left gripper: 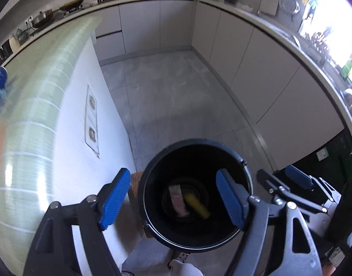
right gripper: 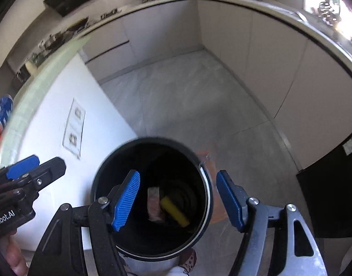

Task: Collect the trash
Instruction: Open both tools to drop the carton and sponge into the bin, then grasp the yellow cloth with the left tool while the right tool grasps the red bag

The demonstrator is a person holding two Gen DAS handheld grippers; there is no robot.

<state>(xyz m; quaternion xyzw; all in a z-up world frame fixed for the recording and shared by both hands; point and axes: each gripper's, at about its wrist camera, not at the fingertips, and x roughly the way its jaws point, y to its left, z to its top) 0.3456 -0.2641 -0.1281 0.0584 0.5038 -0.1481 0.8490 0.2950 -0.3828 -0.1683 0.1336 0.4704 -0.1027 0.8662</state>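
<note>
Trash lies at the bottom of the black bucket (left gripper: 153,220) on the kitchen floor (left gripper: 176,96): a yellow sponge-like block (left gripper: 197,205) touching a pinkish wrapped packet (left gripper: 178,201). Above the rim, the left gripper (left gripper: 173,201) and right gripper (right gripper: 179,200) both hang with jaws apart, nothing between them. The white counter side (left gripper: 70,138) stands just beside the bucket.

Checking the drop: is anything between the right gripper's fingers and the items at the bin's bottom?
No. In the right wrist view, right gripper is open and empty; only dark bin interior separates it from pink packet and yellow piece.
</note>
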